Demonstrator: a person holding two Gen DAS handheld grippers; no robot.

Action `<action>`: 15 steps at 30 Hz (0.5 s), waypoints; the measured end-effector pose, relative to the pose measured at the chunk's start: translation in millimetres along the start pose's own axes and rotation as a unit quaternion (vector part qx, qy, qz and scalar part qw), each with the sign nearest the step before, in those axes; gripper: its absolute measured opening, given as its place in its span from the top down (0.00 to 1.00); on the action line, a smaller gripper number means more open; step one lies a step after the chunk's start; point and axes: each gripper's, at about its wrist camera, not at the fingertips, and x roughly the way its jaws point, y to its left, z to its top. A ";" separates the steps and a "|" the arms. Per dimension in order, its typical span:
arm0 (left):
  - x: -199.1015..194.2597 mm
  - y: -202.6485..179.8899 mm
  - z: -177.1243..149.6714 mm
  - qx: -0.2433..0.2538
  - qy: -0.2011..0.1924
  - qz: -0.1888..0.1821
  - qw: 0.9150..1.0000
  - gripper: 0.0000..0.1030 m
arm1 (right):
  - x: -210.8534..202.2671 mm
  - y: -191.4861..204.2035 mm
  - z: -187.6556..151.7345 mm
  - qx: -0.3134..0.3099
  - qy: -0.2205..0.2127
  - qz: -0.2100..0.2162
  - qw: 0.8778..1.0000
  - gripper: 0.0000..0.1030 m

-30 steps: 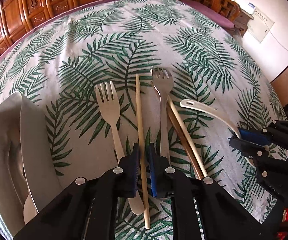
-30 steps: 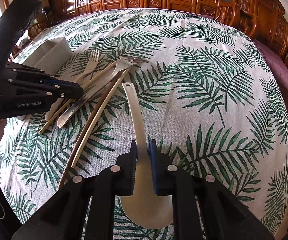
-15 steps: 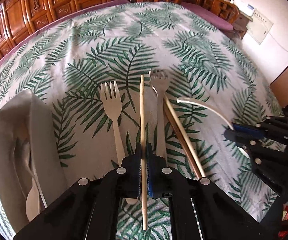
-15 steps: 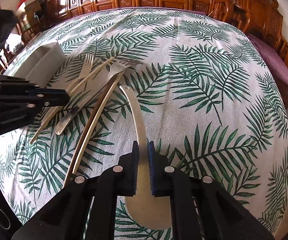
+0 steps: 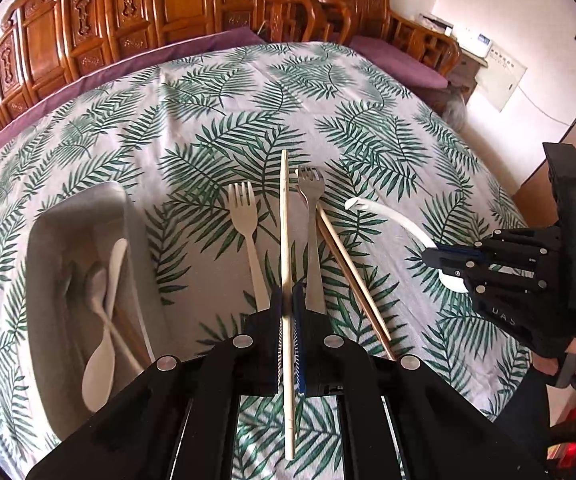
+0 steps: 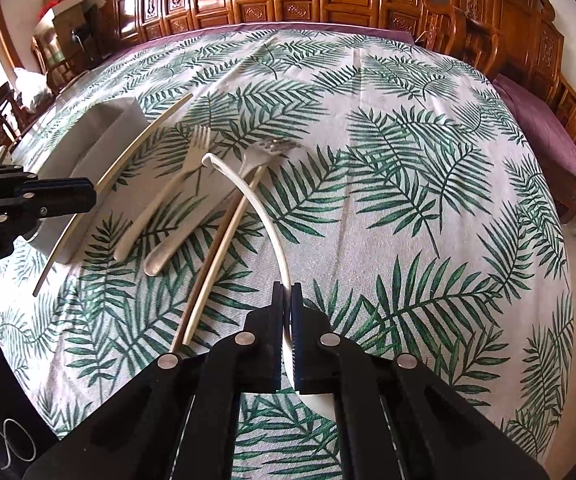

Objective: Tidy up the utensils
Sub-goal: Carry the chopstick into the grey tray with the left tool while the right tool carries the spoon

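Grey rectangular plastic tray (image 5: pixel 84 216) is seen left of the left gripper (image 5: pixel 288 312), clenched on a pale wooden chopstick (image 5: pixel 285 216) running along its fingers.

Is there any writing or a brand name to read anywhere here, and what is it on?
"obot.AI": end of a cut-off brand mark on the body of the left gripper, seen from the right wrist.
Raised letters on the right gripper body, left wrist view: too faint to read.
Printed sheet on the wall panel: too small to read.
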 end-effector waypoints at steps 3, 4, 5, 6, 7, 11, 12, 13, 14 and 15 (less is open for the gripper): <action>-11.5 4.9 -1.6 -0.004 -0.011 -0.002 1.000 0.96 | -8.7 5.9 2.6 -0.005 -0.006 -0.001 1.000 0.96; -15.6 7.4 -1.9 -0.006 -0.015 -0.003 1.000 0.96 | -11.9 8.1 3.6 -0.005 -0.009 -0.001 1.000 0.96; -19.4 9.6 -1.6 -0.008 -0.019 -0.003 1.000 0.96 | -14.7 9.9 4.3 -0.005 -0.011 0.000 1.000 0.96; -24.1 12.3 -1.2 -0.010 -0.023 -0.004 1.000 0.96 | -17.4 11.7 5.2 -0.005 -0.013 0.000 1.000 0.96; -28.1 15.1 -1.0 -0.013 -0.026 -0.004 1.000 0.96 | -21.1 14.9 6.5 -0.005 -0.015 0.001 1.000 0.96; -47.5 29.6 -0.7 -0.023 -0.045 -0.001 0.999 0.96 | -31.7 27.6 11.7 -0.011 -0.024 0.006 1.000 0.96; -50.9 33.0 -1.5 -0.025 -0.048 -0.001 0.999 0.96 | -33.7 30.4 13.1 -0.012 -0.026 0.008 1.000 0.96; -54.6 36.9 -1.8 -0.028 -0.052 0.000 0.998 0.96 | -37.2 35.4 14.9 -0.015 -0.029 0.010 0.999 0.96; -58.2 40.6 -2.2 -0.030 -0.056 0.001 0.998 0.96 | -39.1 39.2 16.4 -0.017 -0.030 0.011 0.999 0.96; -63.1 46.3 -3.1 -0.033 -0.060 0.006 0.998 0.96 | -40.5 42.3 18.0 -0.018 -0.032 0.012 0.999 0.96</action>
